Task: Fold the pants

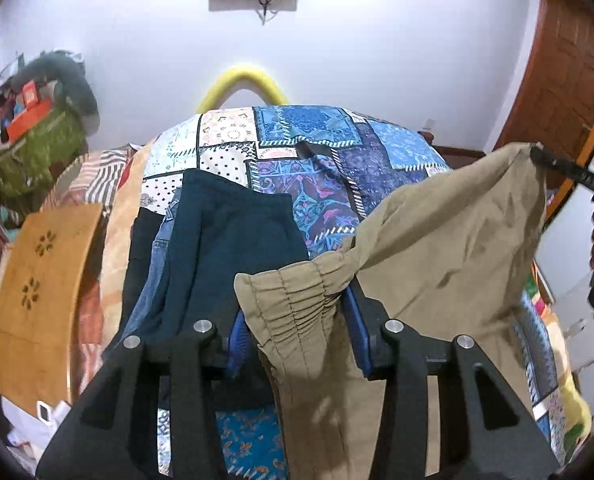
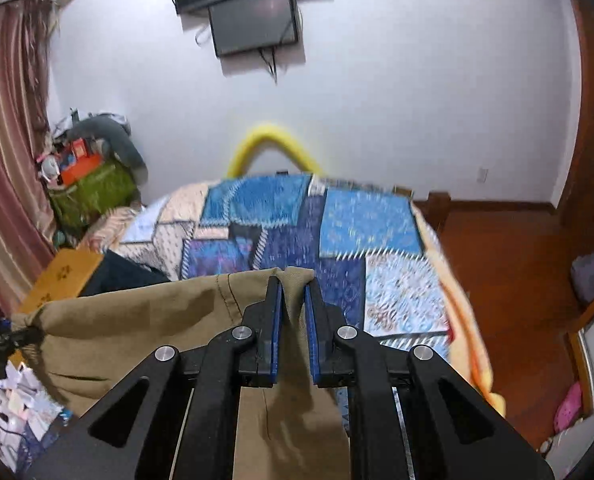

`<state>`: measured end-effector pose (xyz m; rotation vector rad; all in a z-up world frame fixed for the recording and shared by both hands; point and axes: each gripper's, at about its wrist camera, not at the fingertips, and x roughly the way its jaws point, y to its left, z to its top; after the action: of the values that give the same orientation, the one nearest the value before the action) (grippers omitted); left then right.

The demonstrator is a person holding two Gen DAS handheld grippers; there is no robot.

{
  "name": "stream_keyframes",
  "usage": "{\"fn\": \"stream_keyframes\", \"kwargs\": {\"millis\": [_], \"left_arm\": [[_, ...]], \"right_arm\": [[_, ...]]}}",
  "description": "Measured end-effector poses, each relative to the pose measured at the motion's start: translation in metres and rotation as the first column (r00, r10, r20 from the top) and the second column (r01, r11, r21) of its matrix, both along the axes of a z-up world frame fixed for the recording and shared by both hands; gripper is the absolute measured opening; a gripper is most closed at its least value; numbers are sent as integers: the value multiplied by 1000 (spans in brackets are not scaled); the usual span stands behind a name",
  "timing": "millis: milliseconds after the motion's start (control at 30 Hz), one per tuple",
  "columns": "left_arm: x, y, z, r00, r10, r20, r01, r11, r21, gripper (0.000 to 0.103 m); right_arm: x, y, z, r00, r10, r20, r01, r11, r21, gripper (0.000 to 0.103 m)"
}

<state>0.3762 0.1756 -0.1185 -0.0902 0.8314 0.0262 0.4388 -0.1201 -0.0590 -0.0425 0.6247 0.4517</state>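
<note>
Nearest to us, we hold the khaki pants (image 1: 449,248) up off the bed by their waistband, one gripper at each end, so the legs can hang and the cloth can straighten before we fold it. Our left gripper (image 1: 297,320) pinches the gathered elastic part of the waistband (image 1: 297,300) between its blue pads (image 1: 355,328), jaws part-way apart because the bunched cloth fills them. Our right gripper (image 2: 295,312) is pressed nearly together on a thin fold at the other end of the band. In the left wrist view that same gripper appears at the far right edge, with the waistband stretched between the two.

Just beyond, on the left of the patchwork bedspread (image 1: 337,168), lies a stack of darker garments (image 1: 217,248), dark teal on top and denim beneath, probably set aside so the middle of the bed is free for folding.

Farther off, a yellow curved bar (image 2: 273,148) rises behind the bed, and screens (image 2: 253,20) hang on the white wall.

The pant legs drop below both views, so we cannot tell whether they hang straight or twisted. The right wrist view is blurred over the bedspread. How many garments make the stack stays unclear.
</note>
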Motion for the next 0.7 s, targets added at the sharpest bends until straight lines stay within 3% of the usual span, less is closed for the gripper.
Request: {"fn": "stream_keyframes", "kwargs": {"millis": [400, 700], "left_arm": [[-59, -25, -6, 999, -45, -23, 46, 997, 54, 43], [-108, -39, -25, 996, -79, -44, 84, 989, 126, 43]], "right_arm": [[-82, -24, -13, 999, 41, 12, -41, 999, -7, 8], [-137, -50, -38, 998, 39, -40, -40, 999, -24, 8]]}}
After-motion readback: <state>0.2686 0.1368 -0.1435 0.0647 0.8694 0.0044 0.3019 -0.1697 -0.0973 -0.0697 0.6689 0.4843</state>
